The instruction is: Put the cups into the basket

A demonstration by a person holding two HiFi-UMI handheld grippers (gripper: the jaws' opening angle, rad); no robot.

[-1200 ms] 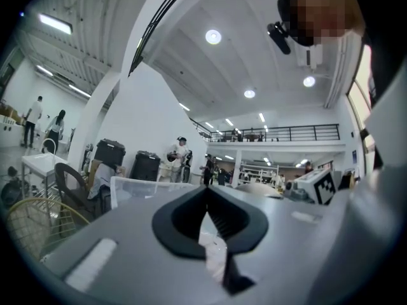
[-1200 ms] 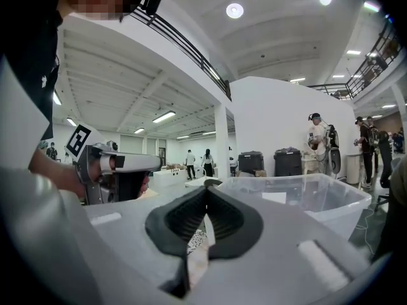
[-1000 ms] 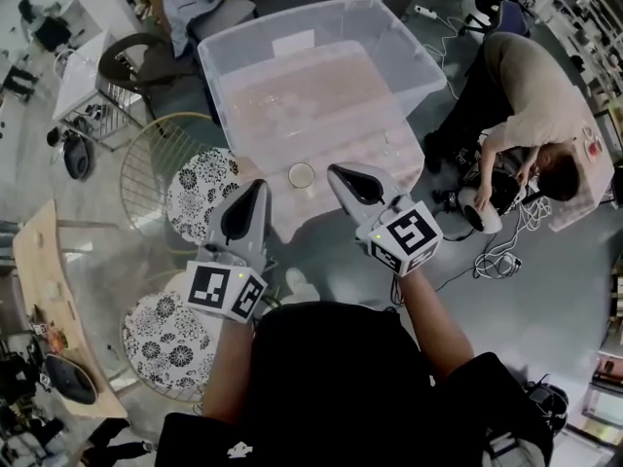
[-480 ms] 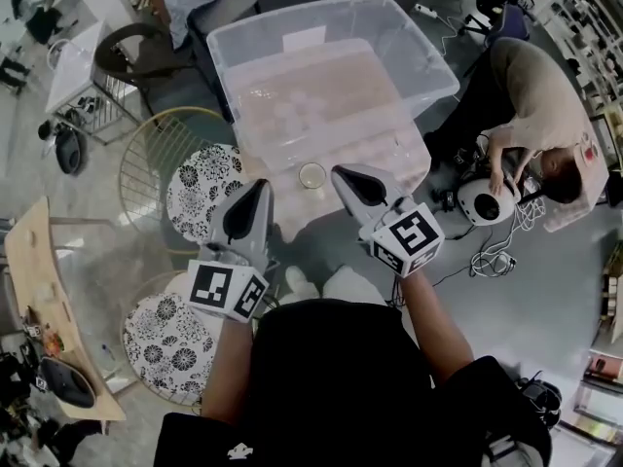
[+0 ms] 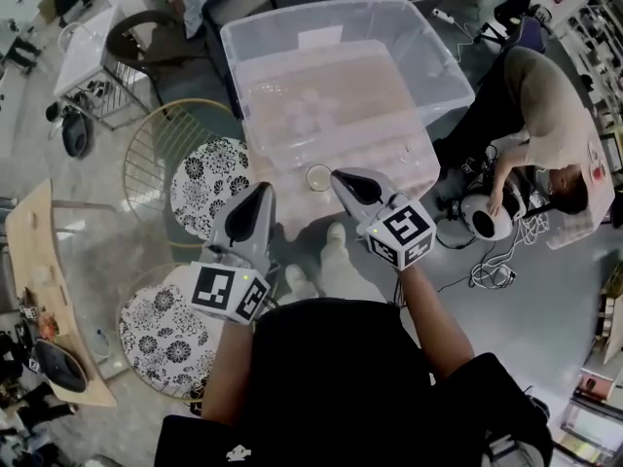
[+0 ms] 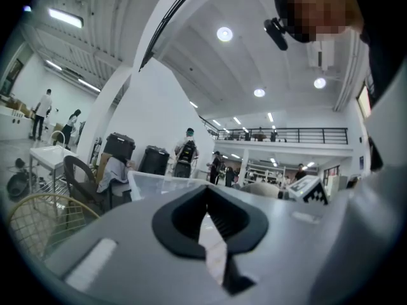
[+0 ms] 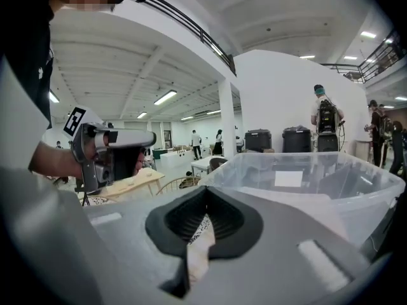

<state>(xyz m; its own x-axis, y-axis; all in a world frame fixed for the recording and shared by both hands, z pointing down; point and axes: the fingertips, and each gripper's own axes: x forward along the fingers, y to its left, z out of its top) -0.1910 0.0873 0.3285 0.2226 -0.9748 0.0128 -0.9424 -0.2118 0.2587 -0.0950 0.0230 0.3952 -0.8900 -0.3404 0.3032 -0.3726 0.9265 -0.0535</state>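
Note:
A small clear cup (image 5: pixel 317 176) stands on the near edge of a pale table (image 5: pixel 298 222), just in front of a large clear plastic bin (image 5: pixel 431 39). Faint round shapes show inside the bin; I cannot tell what they are. My right gripper (image 5: pixel 338 174) is shut and empty, its tip just right of the cup and apart from it. My left gripper (image 5: pixel 264 188) is also shut and empty, further to the cup's left. In the right gripper view the bin (image 7: pixel 305 176) fills the right side and the left gripper (image 7: pixel 108 146) shows at the left.
Two round floral stools (image 5: pixel 207 185) (image 5: pixel 161 331) and a gold wire frame (image 5: pixel 146 154) stand at the left. A person (image 5: pixel 545 115) crouches on the floor at the right among cables. A wooden table (image 5: pixel 39 280) lies far left.
My right gripper has sunk a little and tipped downward, closer to the cup. The left gripper has drifted slightly. Both stay shut, and the head view has shifted.

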